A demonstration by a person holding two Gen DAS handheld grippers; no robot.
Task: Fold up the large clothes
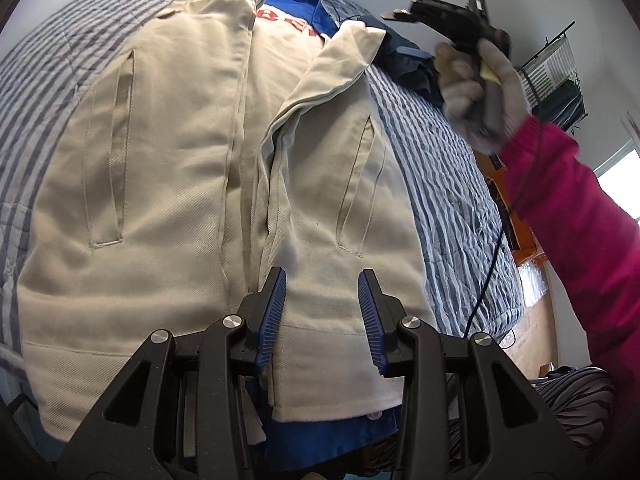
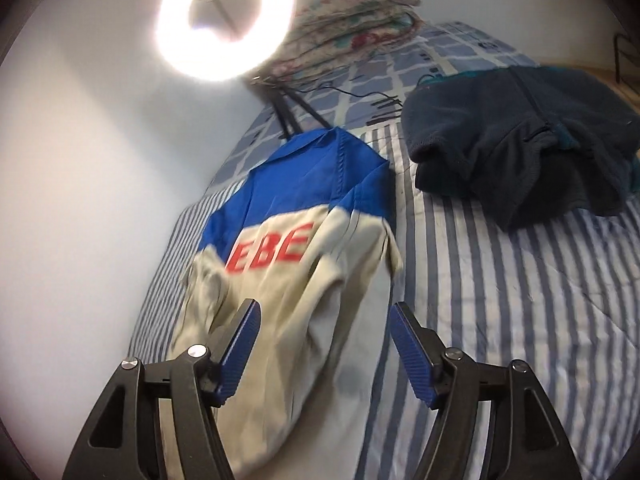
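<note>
Two garments lie on the striped bedspread [image 2: 500,300]. The cream and blue jacket [image 1: 168,200] stretches lengthwise along the bed beside the wall-side edge, its blue collar end toward the head of the bed and its cream hem toward the foot; both front panels face up, and one sleeve is folded across the chest over red lettering. A dark fleece [image 2: 516,140] sits crumpled nearer the opposite edge, well apart from it. At the head end lie a floral bundle [image 2: 352,12] and a bright ring light [image 2: 224,20] on tripod legs.

The left gripper [image 1: 322,296] hovers over the hem with its jaws partly apart, nothing between the pads. The right gripper [image 2: 324,328] is spread wider above the jacket, holding nothing; in the left view its gloved hand [image 1: 476,92] and pink sleeve [image 1: 576,216] appear blurred. The lettering is partly covered and smeared, and the hem's near corners are hidden behind the gripper frame.
</note>
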